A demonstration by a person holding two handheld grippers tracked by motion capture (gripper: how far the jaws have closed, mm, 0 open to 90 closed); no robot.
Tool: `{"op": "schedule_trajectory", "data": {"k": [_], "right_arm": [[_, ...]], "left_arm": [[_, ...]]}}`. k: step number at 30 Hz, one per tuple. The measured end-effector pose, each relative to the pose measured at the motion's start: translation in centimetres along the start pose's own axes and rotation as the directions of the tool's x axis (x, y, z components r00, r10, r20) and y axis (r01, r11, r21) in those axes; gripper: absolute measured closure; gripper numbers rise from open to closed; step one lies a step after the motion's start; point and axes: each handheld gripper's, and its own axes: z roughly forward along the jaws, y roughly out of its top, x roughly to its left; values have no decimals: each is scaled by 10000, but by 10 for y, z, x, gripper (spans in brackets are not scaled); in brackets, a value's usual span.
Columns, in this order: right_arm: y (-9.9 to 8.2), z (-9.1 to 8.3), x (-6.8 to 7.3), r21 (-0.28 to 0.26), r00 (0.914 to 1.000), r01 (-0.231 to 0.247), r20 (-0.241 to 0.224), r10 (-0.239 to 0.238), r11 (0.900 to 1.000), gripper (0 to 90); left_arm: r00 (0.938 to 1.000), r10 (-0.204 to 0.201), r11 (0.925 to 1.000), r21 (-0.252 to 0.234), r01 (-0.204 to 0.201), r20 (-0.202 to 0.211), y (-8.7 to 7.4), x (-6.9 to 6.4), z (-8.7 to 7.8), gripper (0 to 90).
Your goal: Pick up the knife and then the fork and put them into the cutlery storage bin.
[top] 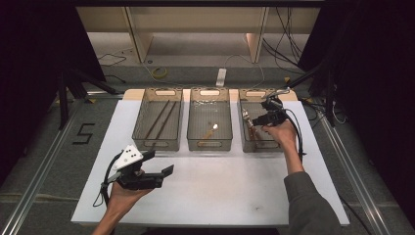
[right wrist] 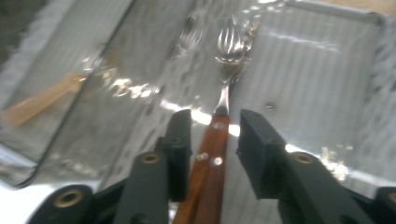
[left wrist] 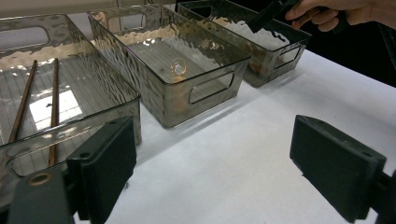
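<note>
A fork (right wrist: 212, 154) with a wooden handle and metal tines lies in the right clear bin (top: 262, 147), along its left side. My right gripper (right wrist: 215, 119) reaches down into that bin (right wrist: 327, 70) with the handle between its jaws. A narrow gap shows on each side of the handle, so the pads do not press it. In the high view the right gripper (top: 257, 120) hangs over the fork (top: 247, 123). My left gripper (top: 159, 163) rests over the white table in front of the left bin, jaws wide open (left wrist: 219, 172) and empty.
Three clear bins stand in a row at the back of the white table (top: 220, 186). The left bin (top: 156, 144) holds two brown chopsticks (left wrist: 55, 102). The middle bin (top: 209, 144) holds a spoon (top: 210, 131) with a light handle. Dark floor and frame rails surround the table.
</note>
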Motion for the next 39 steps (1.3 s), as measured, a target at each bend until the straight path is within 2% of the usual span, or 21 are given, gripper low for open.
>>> {"op": "schedule_trajectory", "data": {"k": [3, 5, 9, 11, 15, 16, 17, 18, 20, 23, 24, 27, 29, 32, 37, 39], "right_arm": [[0, -3, 2, 17, 9999, 127, -55, -126, 9999, 587], [0, -10, 6, -266, 9991, 408, -91, -411, 9988, 554], [-2, -20, 12, -581, 9976, 602, -314, -621, 9965, 503], [-8, -29, 23, -925, 9922, 1018, -623, -1078, 9905, 453], [-17, -37, 34, -1212, 9871, 1346, -708, -1438, 9835, 406], [-24, -41, 40, -1497, 9845, 1481, -717, -1601, 9776, 386], [-24, -41, 40, -1497, 9845, 1481, -717, -1601, 9776, 386], [-32, -47, 46, -1825, 9829, 1440, -875, -1620, 9726, 375], [-40, -52, 51, -2105, 9797, 1414, -1106, -1673, 9673, 365], [-47, -56, 56, -2288, 9786, 1432, -1127, -1723, 9629, 359], [-54, -58, 60, -2344, 9748, 1582, -1179, -1895, 9592, 340], [-60, -59, 64, -2477, 9731, 1665, -1152, -1997, 9544, 332], [-65, -60, 67, -2601, 9697, 1656, -1327, -2051, 9513, 321], [-74, -62, 74, -2859, 9579, 1549, -1906, -2146, 9457, 311], [-86, -62, 75, -3193, 9495, 1267, -2350, -2079, 9392, 306], [-89, -62, 75, -3259, 9483, 1261, -2377, -2104, 9369, 305]], "left_arm": [[10000, 0, 10000, 0, 0, -3, 0, 0, 0, 142], [10000, -4, 10000, -8, 4, -5, 0, 0, 0, 142], [10000, 8, 10000, -5, -8, -2, 0, 0, 0, 142], [10000, -18, 10000, 2, 18, 18, 0, 0, 0, 142], [10000, -50, 10000, -2, 50, 24, 0, 0, 0, 142], [10000, -44, 10000, 3, 44, 37, 0, 0, 0, 142], [10000, -44, 10000, 3, 44, 37, 0, 0, 0, 141], [10000, -16, 10000, 20, 16, 33, 0, 1, 0, 142], [10000, -16, 10000, 32, 16, 35, 0, 1, 1, 142], [10000, -23, 10000, 32, 23, 31, 0, 1, 1, 142], [10000, -41, 10000, 15, 41, 45, 0, 1, 1, 142], [10000, -49, 10000, 32, 49, 41, 0, 1, 1, 141], [9999, -106, 9999, 30, 106, 96, 0, 1, 1, 141], [9998, -139, 9999, 17, 138, 124, 0, 1, 1, 140], [9992, -357, 9993, -51, 358, 176, 0, 3, 0, 140], [9992, -363, 9993, -35, 364, 182, 0, 4, 1, 140]]}}
